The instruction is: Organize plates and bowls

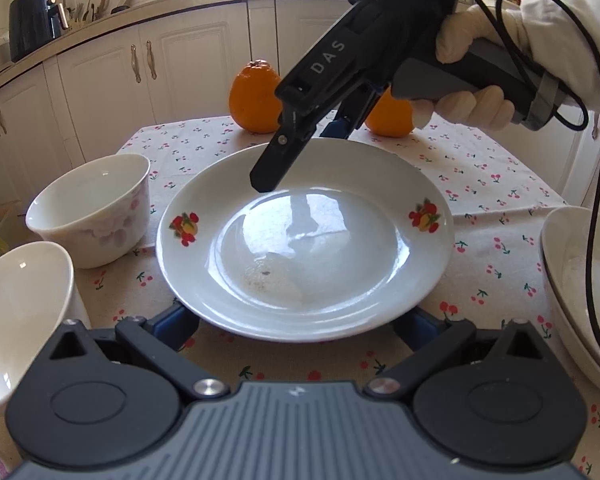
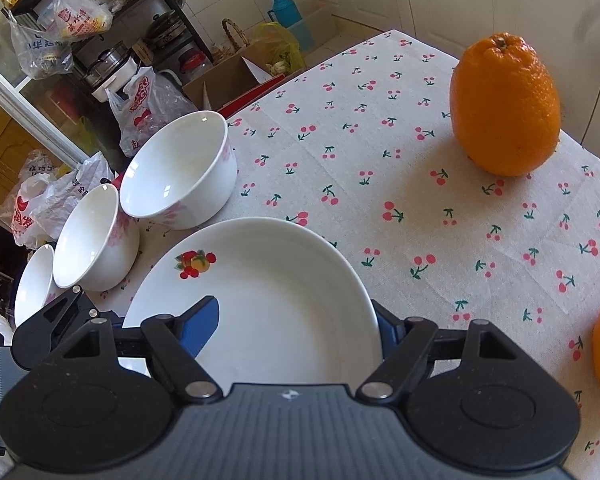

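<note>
My right gripper (image 2: 296, 330) hangs with its jaws apart, one blue pad over the plate (image 2: 276, 300), the other outside its rim, neither pressing; my left gripper (image 1: 300, 320) also stands wide at the plate's near edge, its fingertips hidden beneath; the plate lies mid-table on the cherry cloth (image 2: 380, 160); bowls (image 2: 180, 172) stand beside it; two oranges (image 1: 254, 98) sit beyond.

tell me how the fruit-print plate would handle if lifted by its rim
The plate looks like glazed ceramic: probably rigid, breakable if dropped. Its glossy, reflective surface suggests it may slip between narrow pads. Being wide and shallow, it would likely tilt if held at one edge.
</note>
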Tool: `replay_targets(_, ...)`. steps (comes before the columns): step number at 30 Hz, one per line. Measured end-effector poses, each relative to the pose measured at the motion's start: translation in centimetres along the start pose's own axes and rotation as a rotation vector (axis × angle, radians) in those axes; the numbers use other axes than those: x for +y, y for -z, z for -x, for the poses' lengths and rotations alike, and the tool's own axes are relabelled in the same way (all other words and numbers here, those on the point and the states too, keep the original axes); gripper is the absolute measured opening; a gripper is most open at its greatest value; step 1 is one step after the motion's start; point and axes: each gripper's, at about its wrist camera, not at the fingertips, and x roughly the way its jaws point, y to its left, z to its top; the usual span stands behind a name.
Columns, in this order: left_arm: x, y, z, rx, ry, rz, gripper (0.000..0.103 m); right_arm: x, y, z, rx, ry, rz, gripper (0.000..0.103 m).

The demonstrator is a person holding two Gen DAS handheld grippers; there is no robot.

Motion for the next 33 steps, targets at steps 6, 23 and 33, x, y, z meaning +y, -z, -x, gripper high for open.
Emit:
replay_targets(6, -0.2, 0.1, 1.4, -0.010, 0.015, -0.021, 0.101, 0.9, 0.9, 1.2, -0.019, 0.002, -0.015, 0.083)
replay_targets(23, -2.9, -0.2, 6.2, -0.049, 0.081, -0.114, 0.101, 4.3, 5.7, 6.8, -0.104, 0.059, -0.054, 0.083)
replay_targets(33, -4.7, 0.1, 8.1, -0.052, 0.128, -0.176, 0.101, 5.3, 9.4, 8.9, -0.142, 0.091, -0.103, 0.083)
